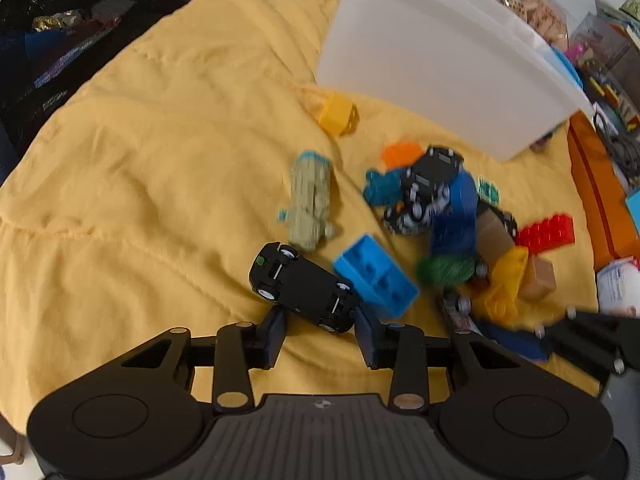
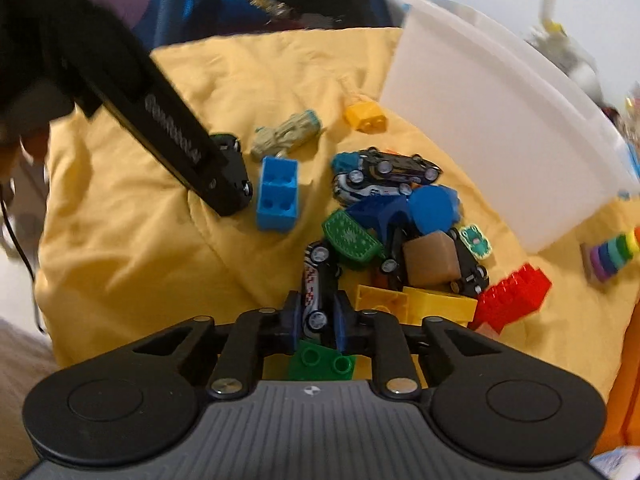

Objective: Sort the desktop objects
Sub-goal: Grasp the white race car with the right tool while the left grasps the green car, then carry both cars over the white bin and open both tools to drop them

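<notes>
Pinching the striped silver toy car (image 2: 316,300), the right tool (image 2: 316,322) should lift straight toward the one-o'clock white plastic bin (image 2: 480,128), while the left tool (image 1: 320,326) straddles the upturned black toy car (image 1: 304,288), jaws spread.

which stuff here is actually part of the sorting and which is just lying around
Part of the job:
- black toy car between the left gripper pads
- striped toy car clamped in the right gripper
- light blue brick
- red brick
- white bin

Just lying about:
- yellow cloth
- rainbow ring stack
- clutter behind the bin
</notes>
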A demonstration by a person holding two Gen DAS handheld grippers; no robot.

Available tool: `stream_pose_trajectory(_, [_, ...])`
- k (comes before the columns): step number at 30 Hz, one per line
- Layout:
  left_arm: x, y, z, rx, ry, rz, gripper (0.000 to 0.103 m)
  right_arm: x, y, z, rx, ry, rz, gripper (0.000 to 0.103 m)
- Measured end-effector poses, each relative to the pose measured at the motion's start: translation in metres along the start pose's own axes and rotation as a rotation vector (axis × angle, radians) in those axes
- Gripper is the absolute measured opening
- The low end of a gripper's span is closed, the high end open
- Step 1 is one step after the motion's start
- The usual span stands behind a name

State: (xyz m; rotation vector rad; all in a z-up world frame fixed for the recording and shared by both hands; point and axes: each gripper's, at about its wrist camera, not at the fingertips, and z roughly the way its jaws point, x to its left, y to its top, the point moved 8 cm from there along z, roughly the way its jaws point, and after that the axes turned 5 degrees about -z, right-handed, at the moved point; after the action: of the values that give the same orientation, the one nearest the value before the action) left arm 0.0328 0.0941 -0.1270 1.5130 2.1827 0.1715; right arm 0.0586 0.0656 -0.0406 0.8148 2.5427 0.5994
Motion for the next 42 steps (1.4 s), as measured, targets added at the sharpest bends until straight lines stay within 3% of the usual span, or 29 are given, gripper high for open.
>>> stream_pose_trajectory(2, [0.001,0.007,0.0,-0.016,0.005,-0.01,0.031,-0.004,-0.002,-0.005,-0.013,0.048,0.069,0.018])
stream_pose_trajectory(4, [0.005,0.012,0.001,-0.018,-0.009,-0.063,0.031,-0.007,-0.005,-0.01,-0.022,0.124,0.139,0.018])
stream_pose_trajectory(8, [0.016,0.019,0.002,-0.012,-0.045,-0.191,0.042,-0.007,-0.017,-0.021,-0.047,0.247,0.236,0.018])
stream_pose_trajectory(12, [0.014,0.03,0.007,-0.049,-0.045,-0.209,0.052,-0.005,-0.018,-0.02,-0.043,0.258,0.287,0.018])
stream_pose_trajectory(13, [0.011,0.031,0.007,-0.06,-0.042,-0.194,0.043,-0.005,-0.018,-0.02,-0.044,0.255,0.284,0.018])
stream_pose_trajectory(14, [0.008,0.032,0.007,-0.07,-0.042,-0.16,0.032,-0.005,-0.017,-0.02,-0.044,0.252,0.279,0.018])
stream_pose_trajectory(18, [-0.007,0.024,-0.006,-0.083,0.017,0.054,0.032,-0.006,-0.017,-0.018,-0.05,0.255,0.267,0.018])
stream_pose_trajectory(22, [-0.014,-0.001,-0.023,-0.068,0.145,0.331,0.032,-0.012,-0.02,-0.019,-0.063,0.302,0.317,0.018])
stream_pose_trajectory(24, [-0.016,-0.015,-0.029,-0.055,0.207,0.461,0.032,-0.014,-0.021,-0.018,-0.071,0.377,0.365,0.018])
stream_pose_trajectory(26, [-0.018,-0.026,-0.03,-0.051,0.267,0.559,0.032,-0.013,-0.021,-0.017,-0.07,0.528,0.434,0.018])
stream_pose_trajectory(28, [-0.022,-0.033,-0.025,-0.034,0.299,0.604,0.032,-0.01,-0.022,-0.013,-0.057,0.642,0.493,0.018])
stream_pose_trajectory(29, [-0.025,-0.034,-0.024,-0.036,0.299,0.606,0.033,-0.01,-0.024,-0.008,-0.04,0.657,0.51,0.018])
stream_pose_trajectory(32, [-0.035,-0.039,-0.028,-0.062,0.286,0.617,0.037,-0.018,-0.029,-0.002,-0.025,0.622,0.553,0.023])
stream_pose_trajectory(35, [-0.048,-0.048,-0.029,-0.073,0.247,0.632,0.039,-0.026,-0.027,-0.014,-0.062,0.467,0.472,0.03])
stream_pose_trajectory(39, [-0.068,-0.066,-0.035,-0.07,0.155,0.639,0.041,-0.025,-0.025,-0.019,-0.072,0.37,0.387,0.032])
stream_pose_trajectory(42, [-0.075,-0.074,-0.039,-0.08,0.14,0.632,0.041,-0.024,-0.022,-0.016,-0.072,0.336,0.367,0.034])
